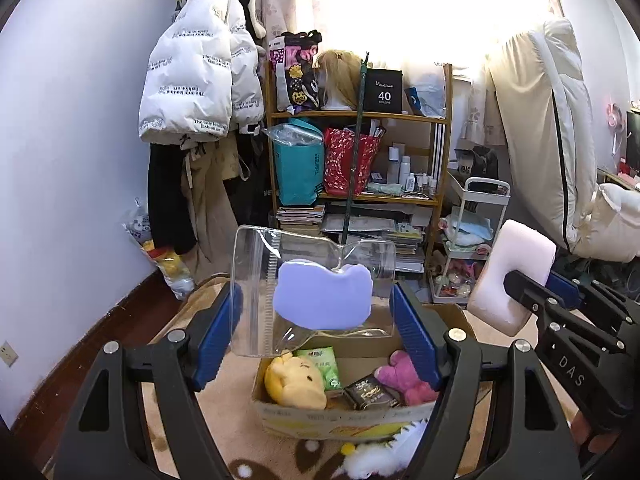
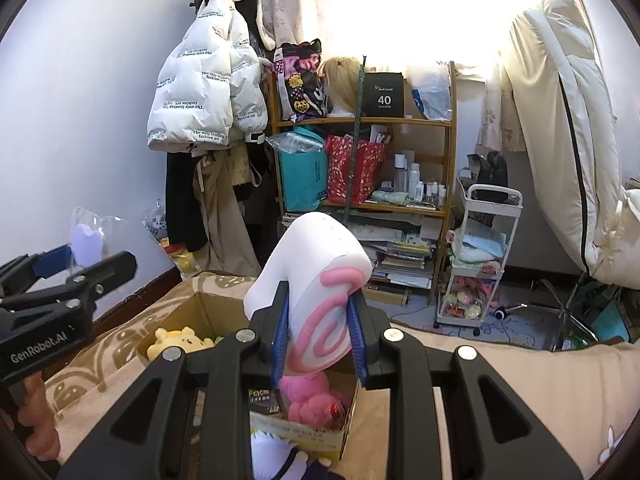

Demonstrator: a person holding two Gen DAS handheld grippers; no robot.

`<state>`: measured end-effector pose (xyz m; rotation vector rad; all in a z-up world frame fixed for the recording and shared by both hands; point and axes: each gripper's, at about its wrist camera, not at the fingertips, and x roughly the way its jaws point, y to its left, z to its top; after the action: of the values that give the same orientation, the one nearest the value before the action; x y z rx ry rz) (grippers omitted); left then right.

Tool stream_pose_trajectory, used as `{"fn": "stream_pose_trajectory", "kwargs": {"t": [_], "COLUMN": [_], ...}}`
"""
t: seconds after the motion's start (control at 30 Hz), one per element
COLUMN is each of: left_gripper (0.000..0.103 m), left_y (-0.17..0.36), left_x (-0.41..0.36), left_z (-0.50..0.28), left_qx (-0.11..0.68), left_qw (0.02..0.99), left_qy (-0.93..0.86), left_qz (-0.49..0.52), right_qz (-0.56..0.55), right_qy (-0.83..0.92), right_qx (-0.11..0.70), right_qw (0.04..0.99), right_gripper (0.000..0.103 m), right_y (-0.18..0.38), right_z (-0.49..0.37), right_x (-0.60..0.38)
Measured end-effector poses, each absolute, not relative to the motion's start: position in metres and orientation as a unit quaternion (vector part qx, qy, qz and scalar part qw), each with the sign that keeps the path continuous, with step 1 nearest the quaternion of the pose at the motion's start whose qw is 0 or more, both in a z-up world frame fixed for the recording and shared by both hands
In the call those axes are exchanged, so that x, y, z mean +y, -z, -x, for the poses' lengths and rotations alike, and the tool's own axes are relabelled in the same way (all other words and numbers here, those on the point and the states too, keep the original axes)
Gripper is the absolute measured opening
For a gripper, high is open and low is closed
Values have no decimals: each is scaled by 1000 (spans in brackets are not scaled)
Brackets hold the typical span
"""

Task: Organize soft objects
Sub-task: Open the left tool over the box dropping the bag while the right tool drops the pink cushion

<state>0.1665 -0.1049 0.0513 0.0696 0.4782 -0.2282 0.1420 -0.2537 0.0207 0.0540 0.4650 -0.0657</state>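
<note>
My left claw (image 1: 316,320) is closed on a clear plastic zip bag holding a flat lilac cat-shaped sponge (image 1: 320,300), raised at centre frame above the open brown cardboard box (image 1: 340,420) on the beige patterned carpet (image 1: 240,380). My right claw (image 2: 320,336) pinches a white foam block with a pink swirl face (image 2: 316,288), compressed slightly at the waist; in the left view it sits at right, beside the bag. The box, lower centre, already holds a yellow bear plush (image 1: 296,380), a pink plush (image 1: 404,376), a green tissue pack (image 1: 324,364) and a dark packet (image 1: 370,394). Both items are held high over the opening, presumably for dropping in. Judgement: sorting partly done; the bag may slip, being slick.
</note>
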Motion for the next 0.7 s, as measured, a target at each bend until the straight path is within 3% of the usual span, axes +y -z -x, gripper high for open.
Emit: {"fn": "stream_pose_trajectory", "kwargs": {"t": [0.7], "left_gripper": [76], "left_y": [17], "left_x": [-108], "left_z": [-210], "left_qx": [333], "left_qw": [934], "left_qy": [124], "left_qz": [-32], "right_qz": [-36], "right_qy": [29], "right_qx": [305], "right_qw": [951], "right_gripper": [32], "right_y": [41], "right_z": [-162], "right_x": [-256]}}
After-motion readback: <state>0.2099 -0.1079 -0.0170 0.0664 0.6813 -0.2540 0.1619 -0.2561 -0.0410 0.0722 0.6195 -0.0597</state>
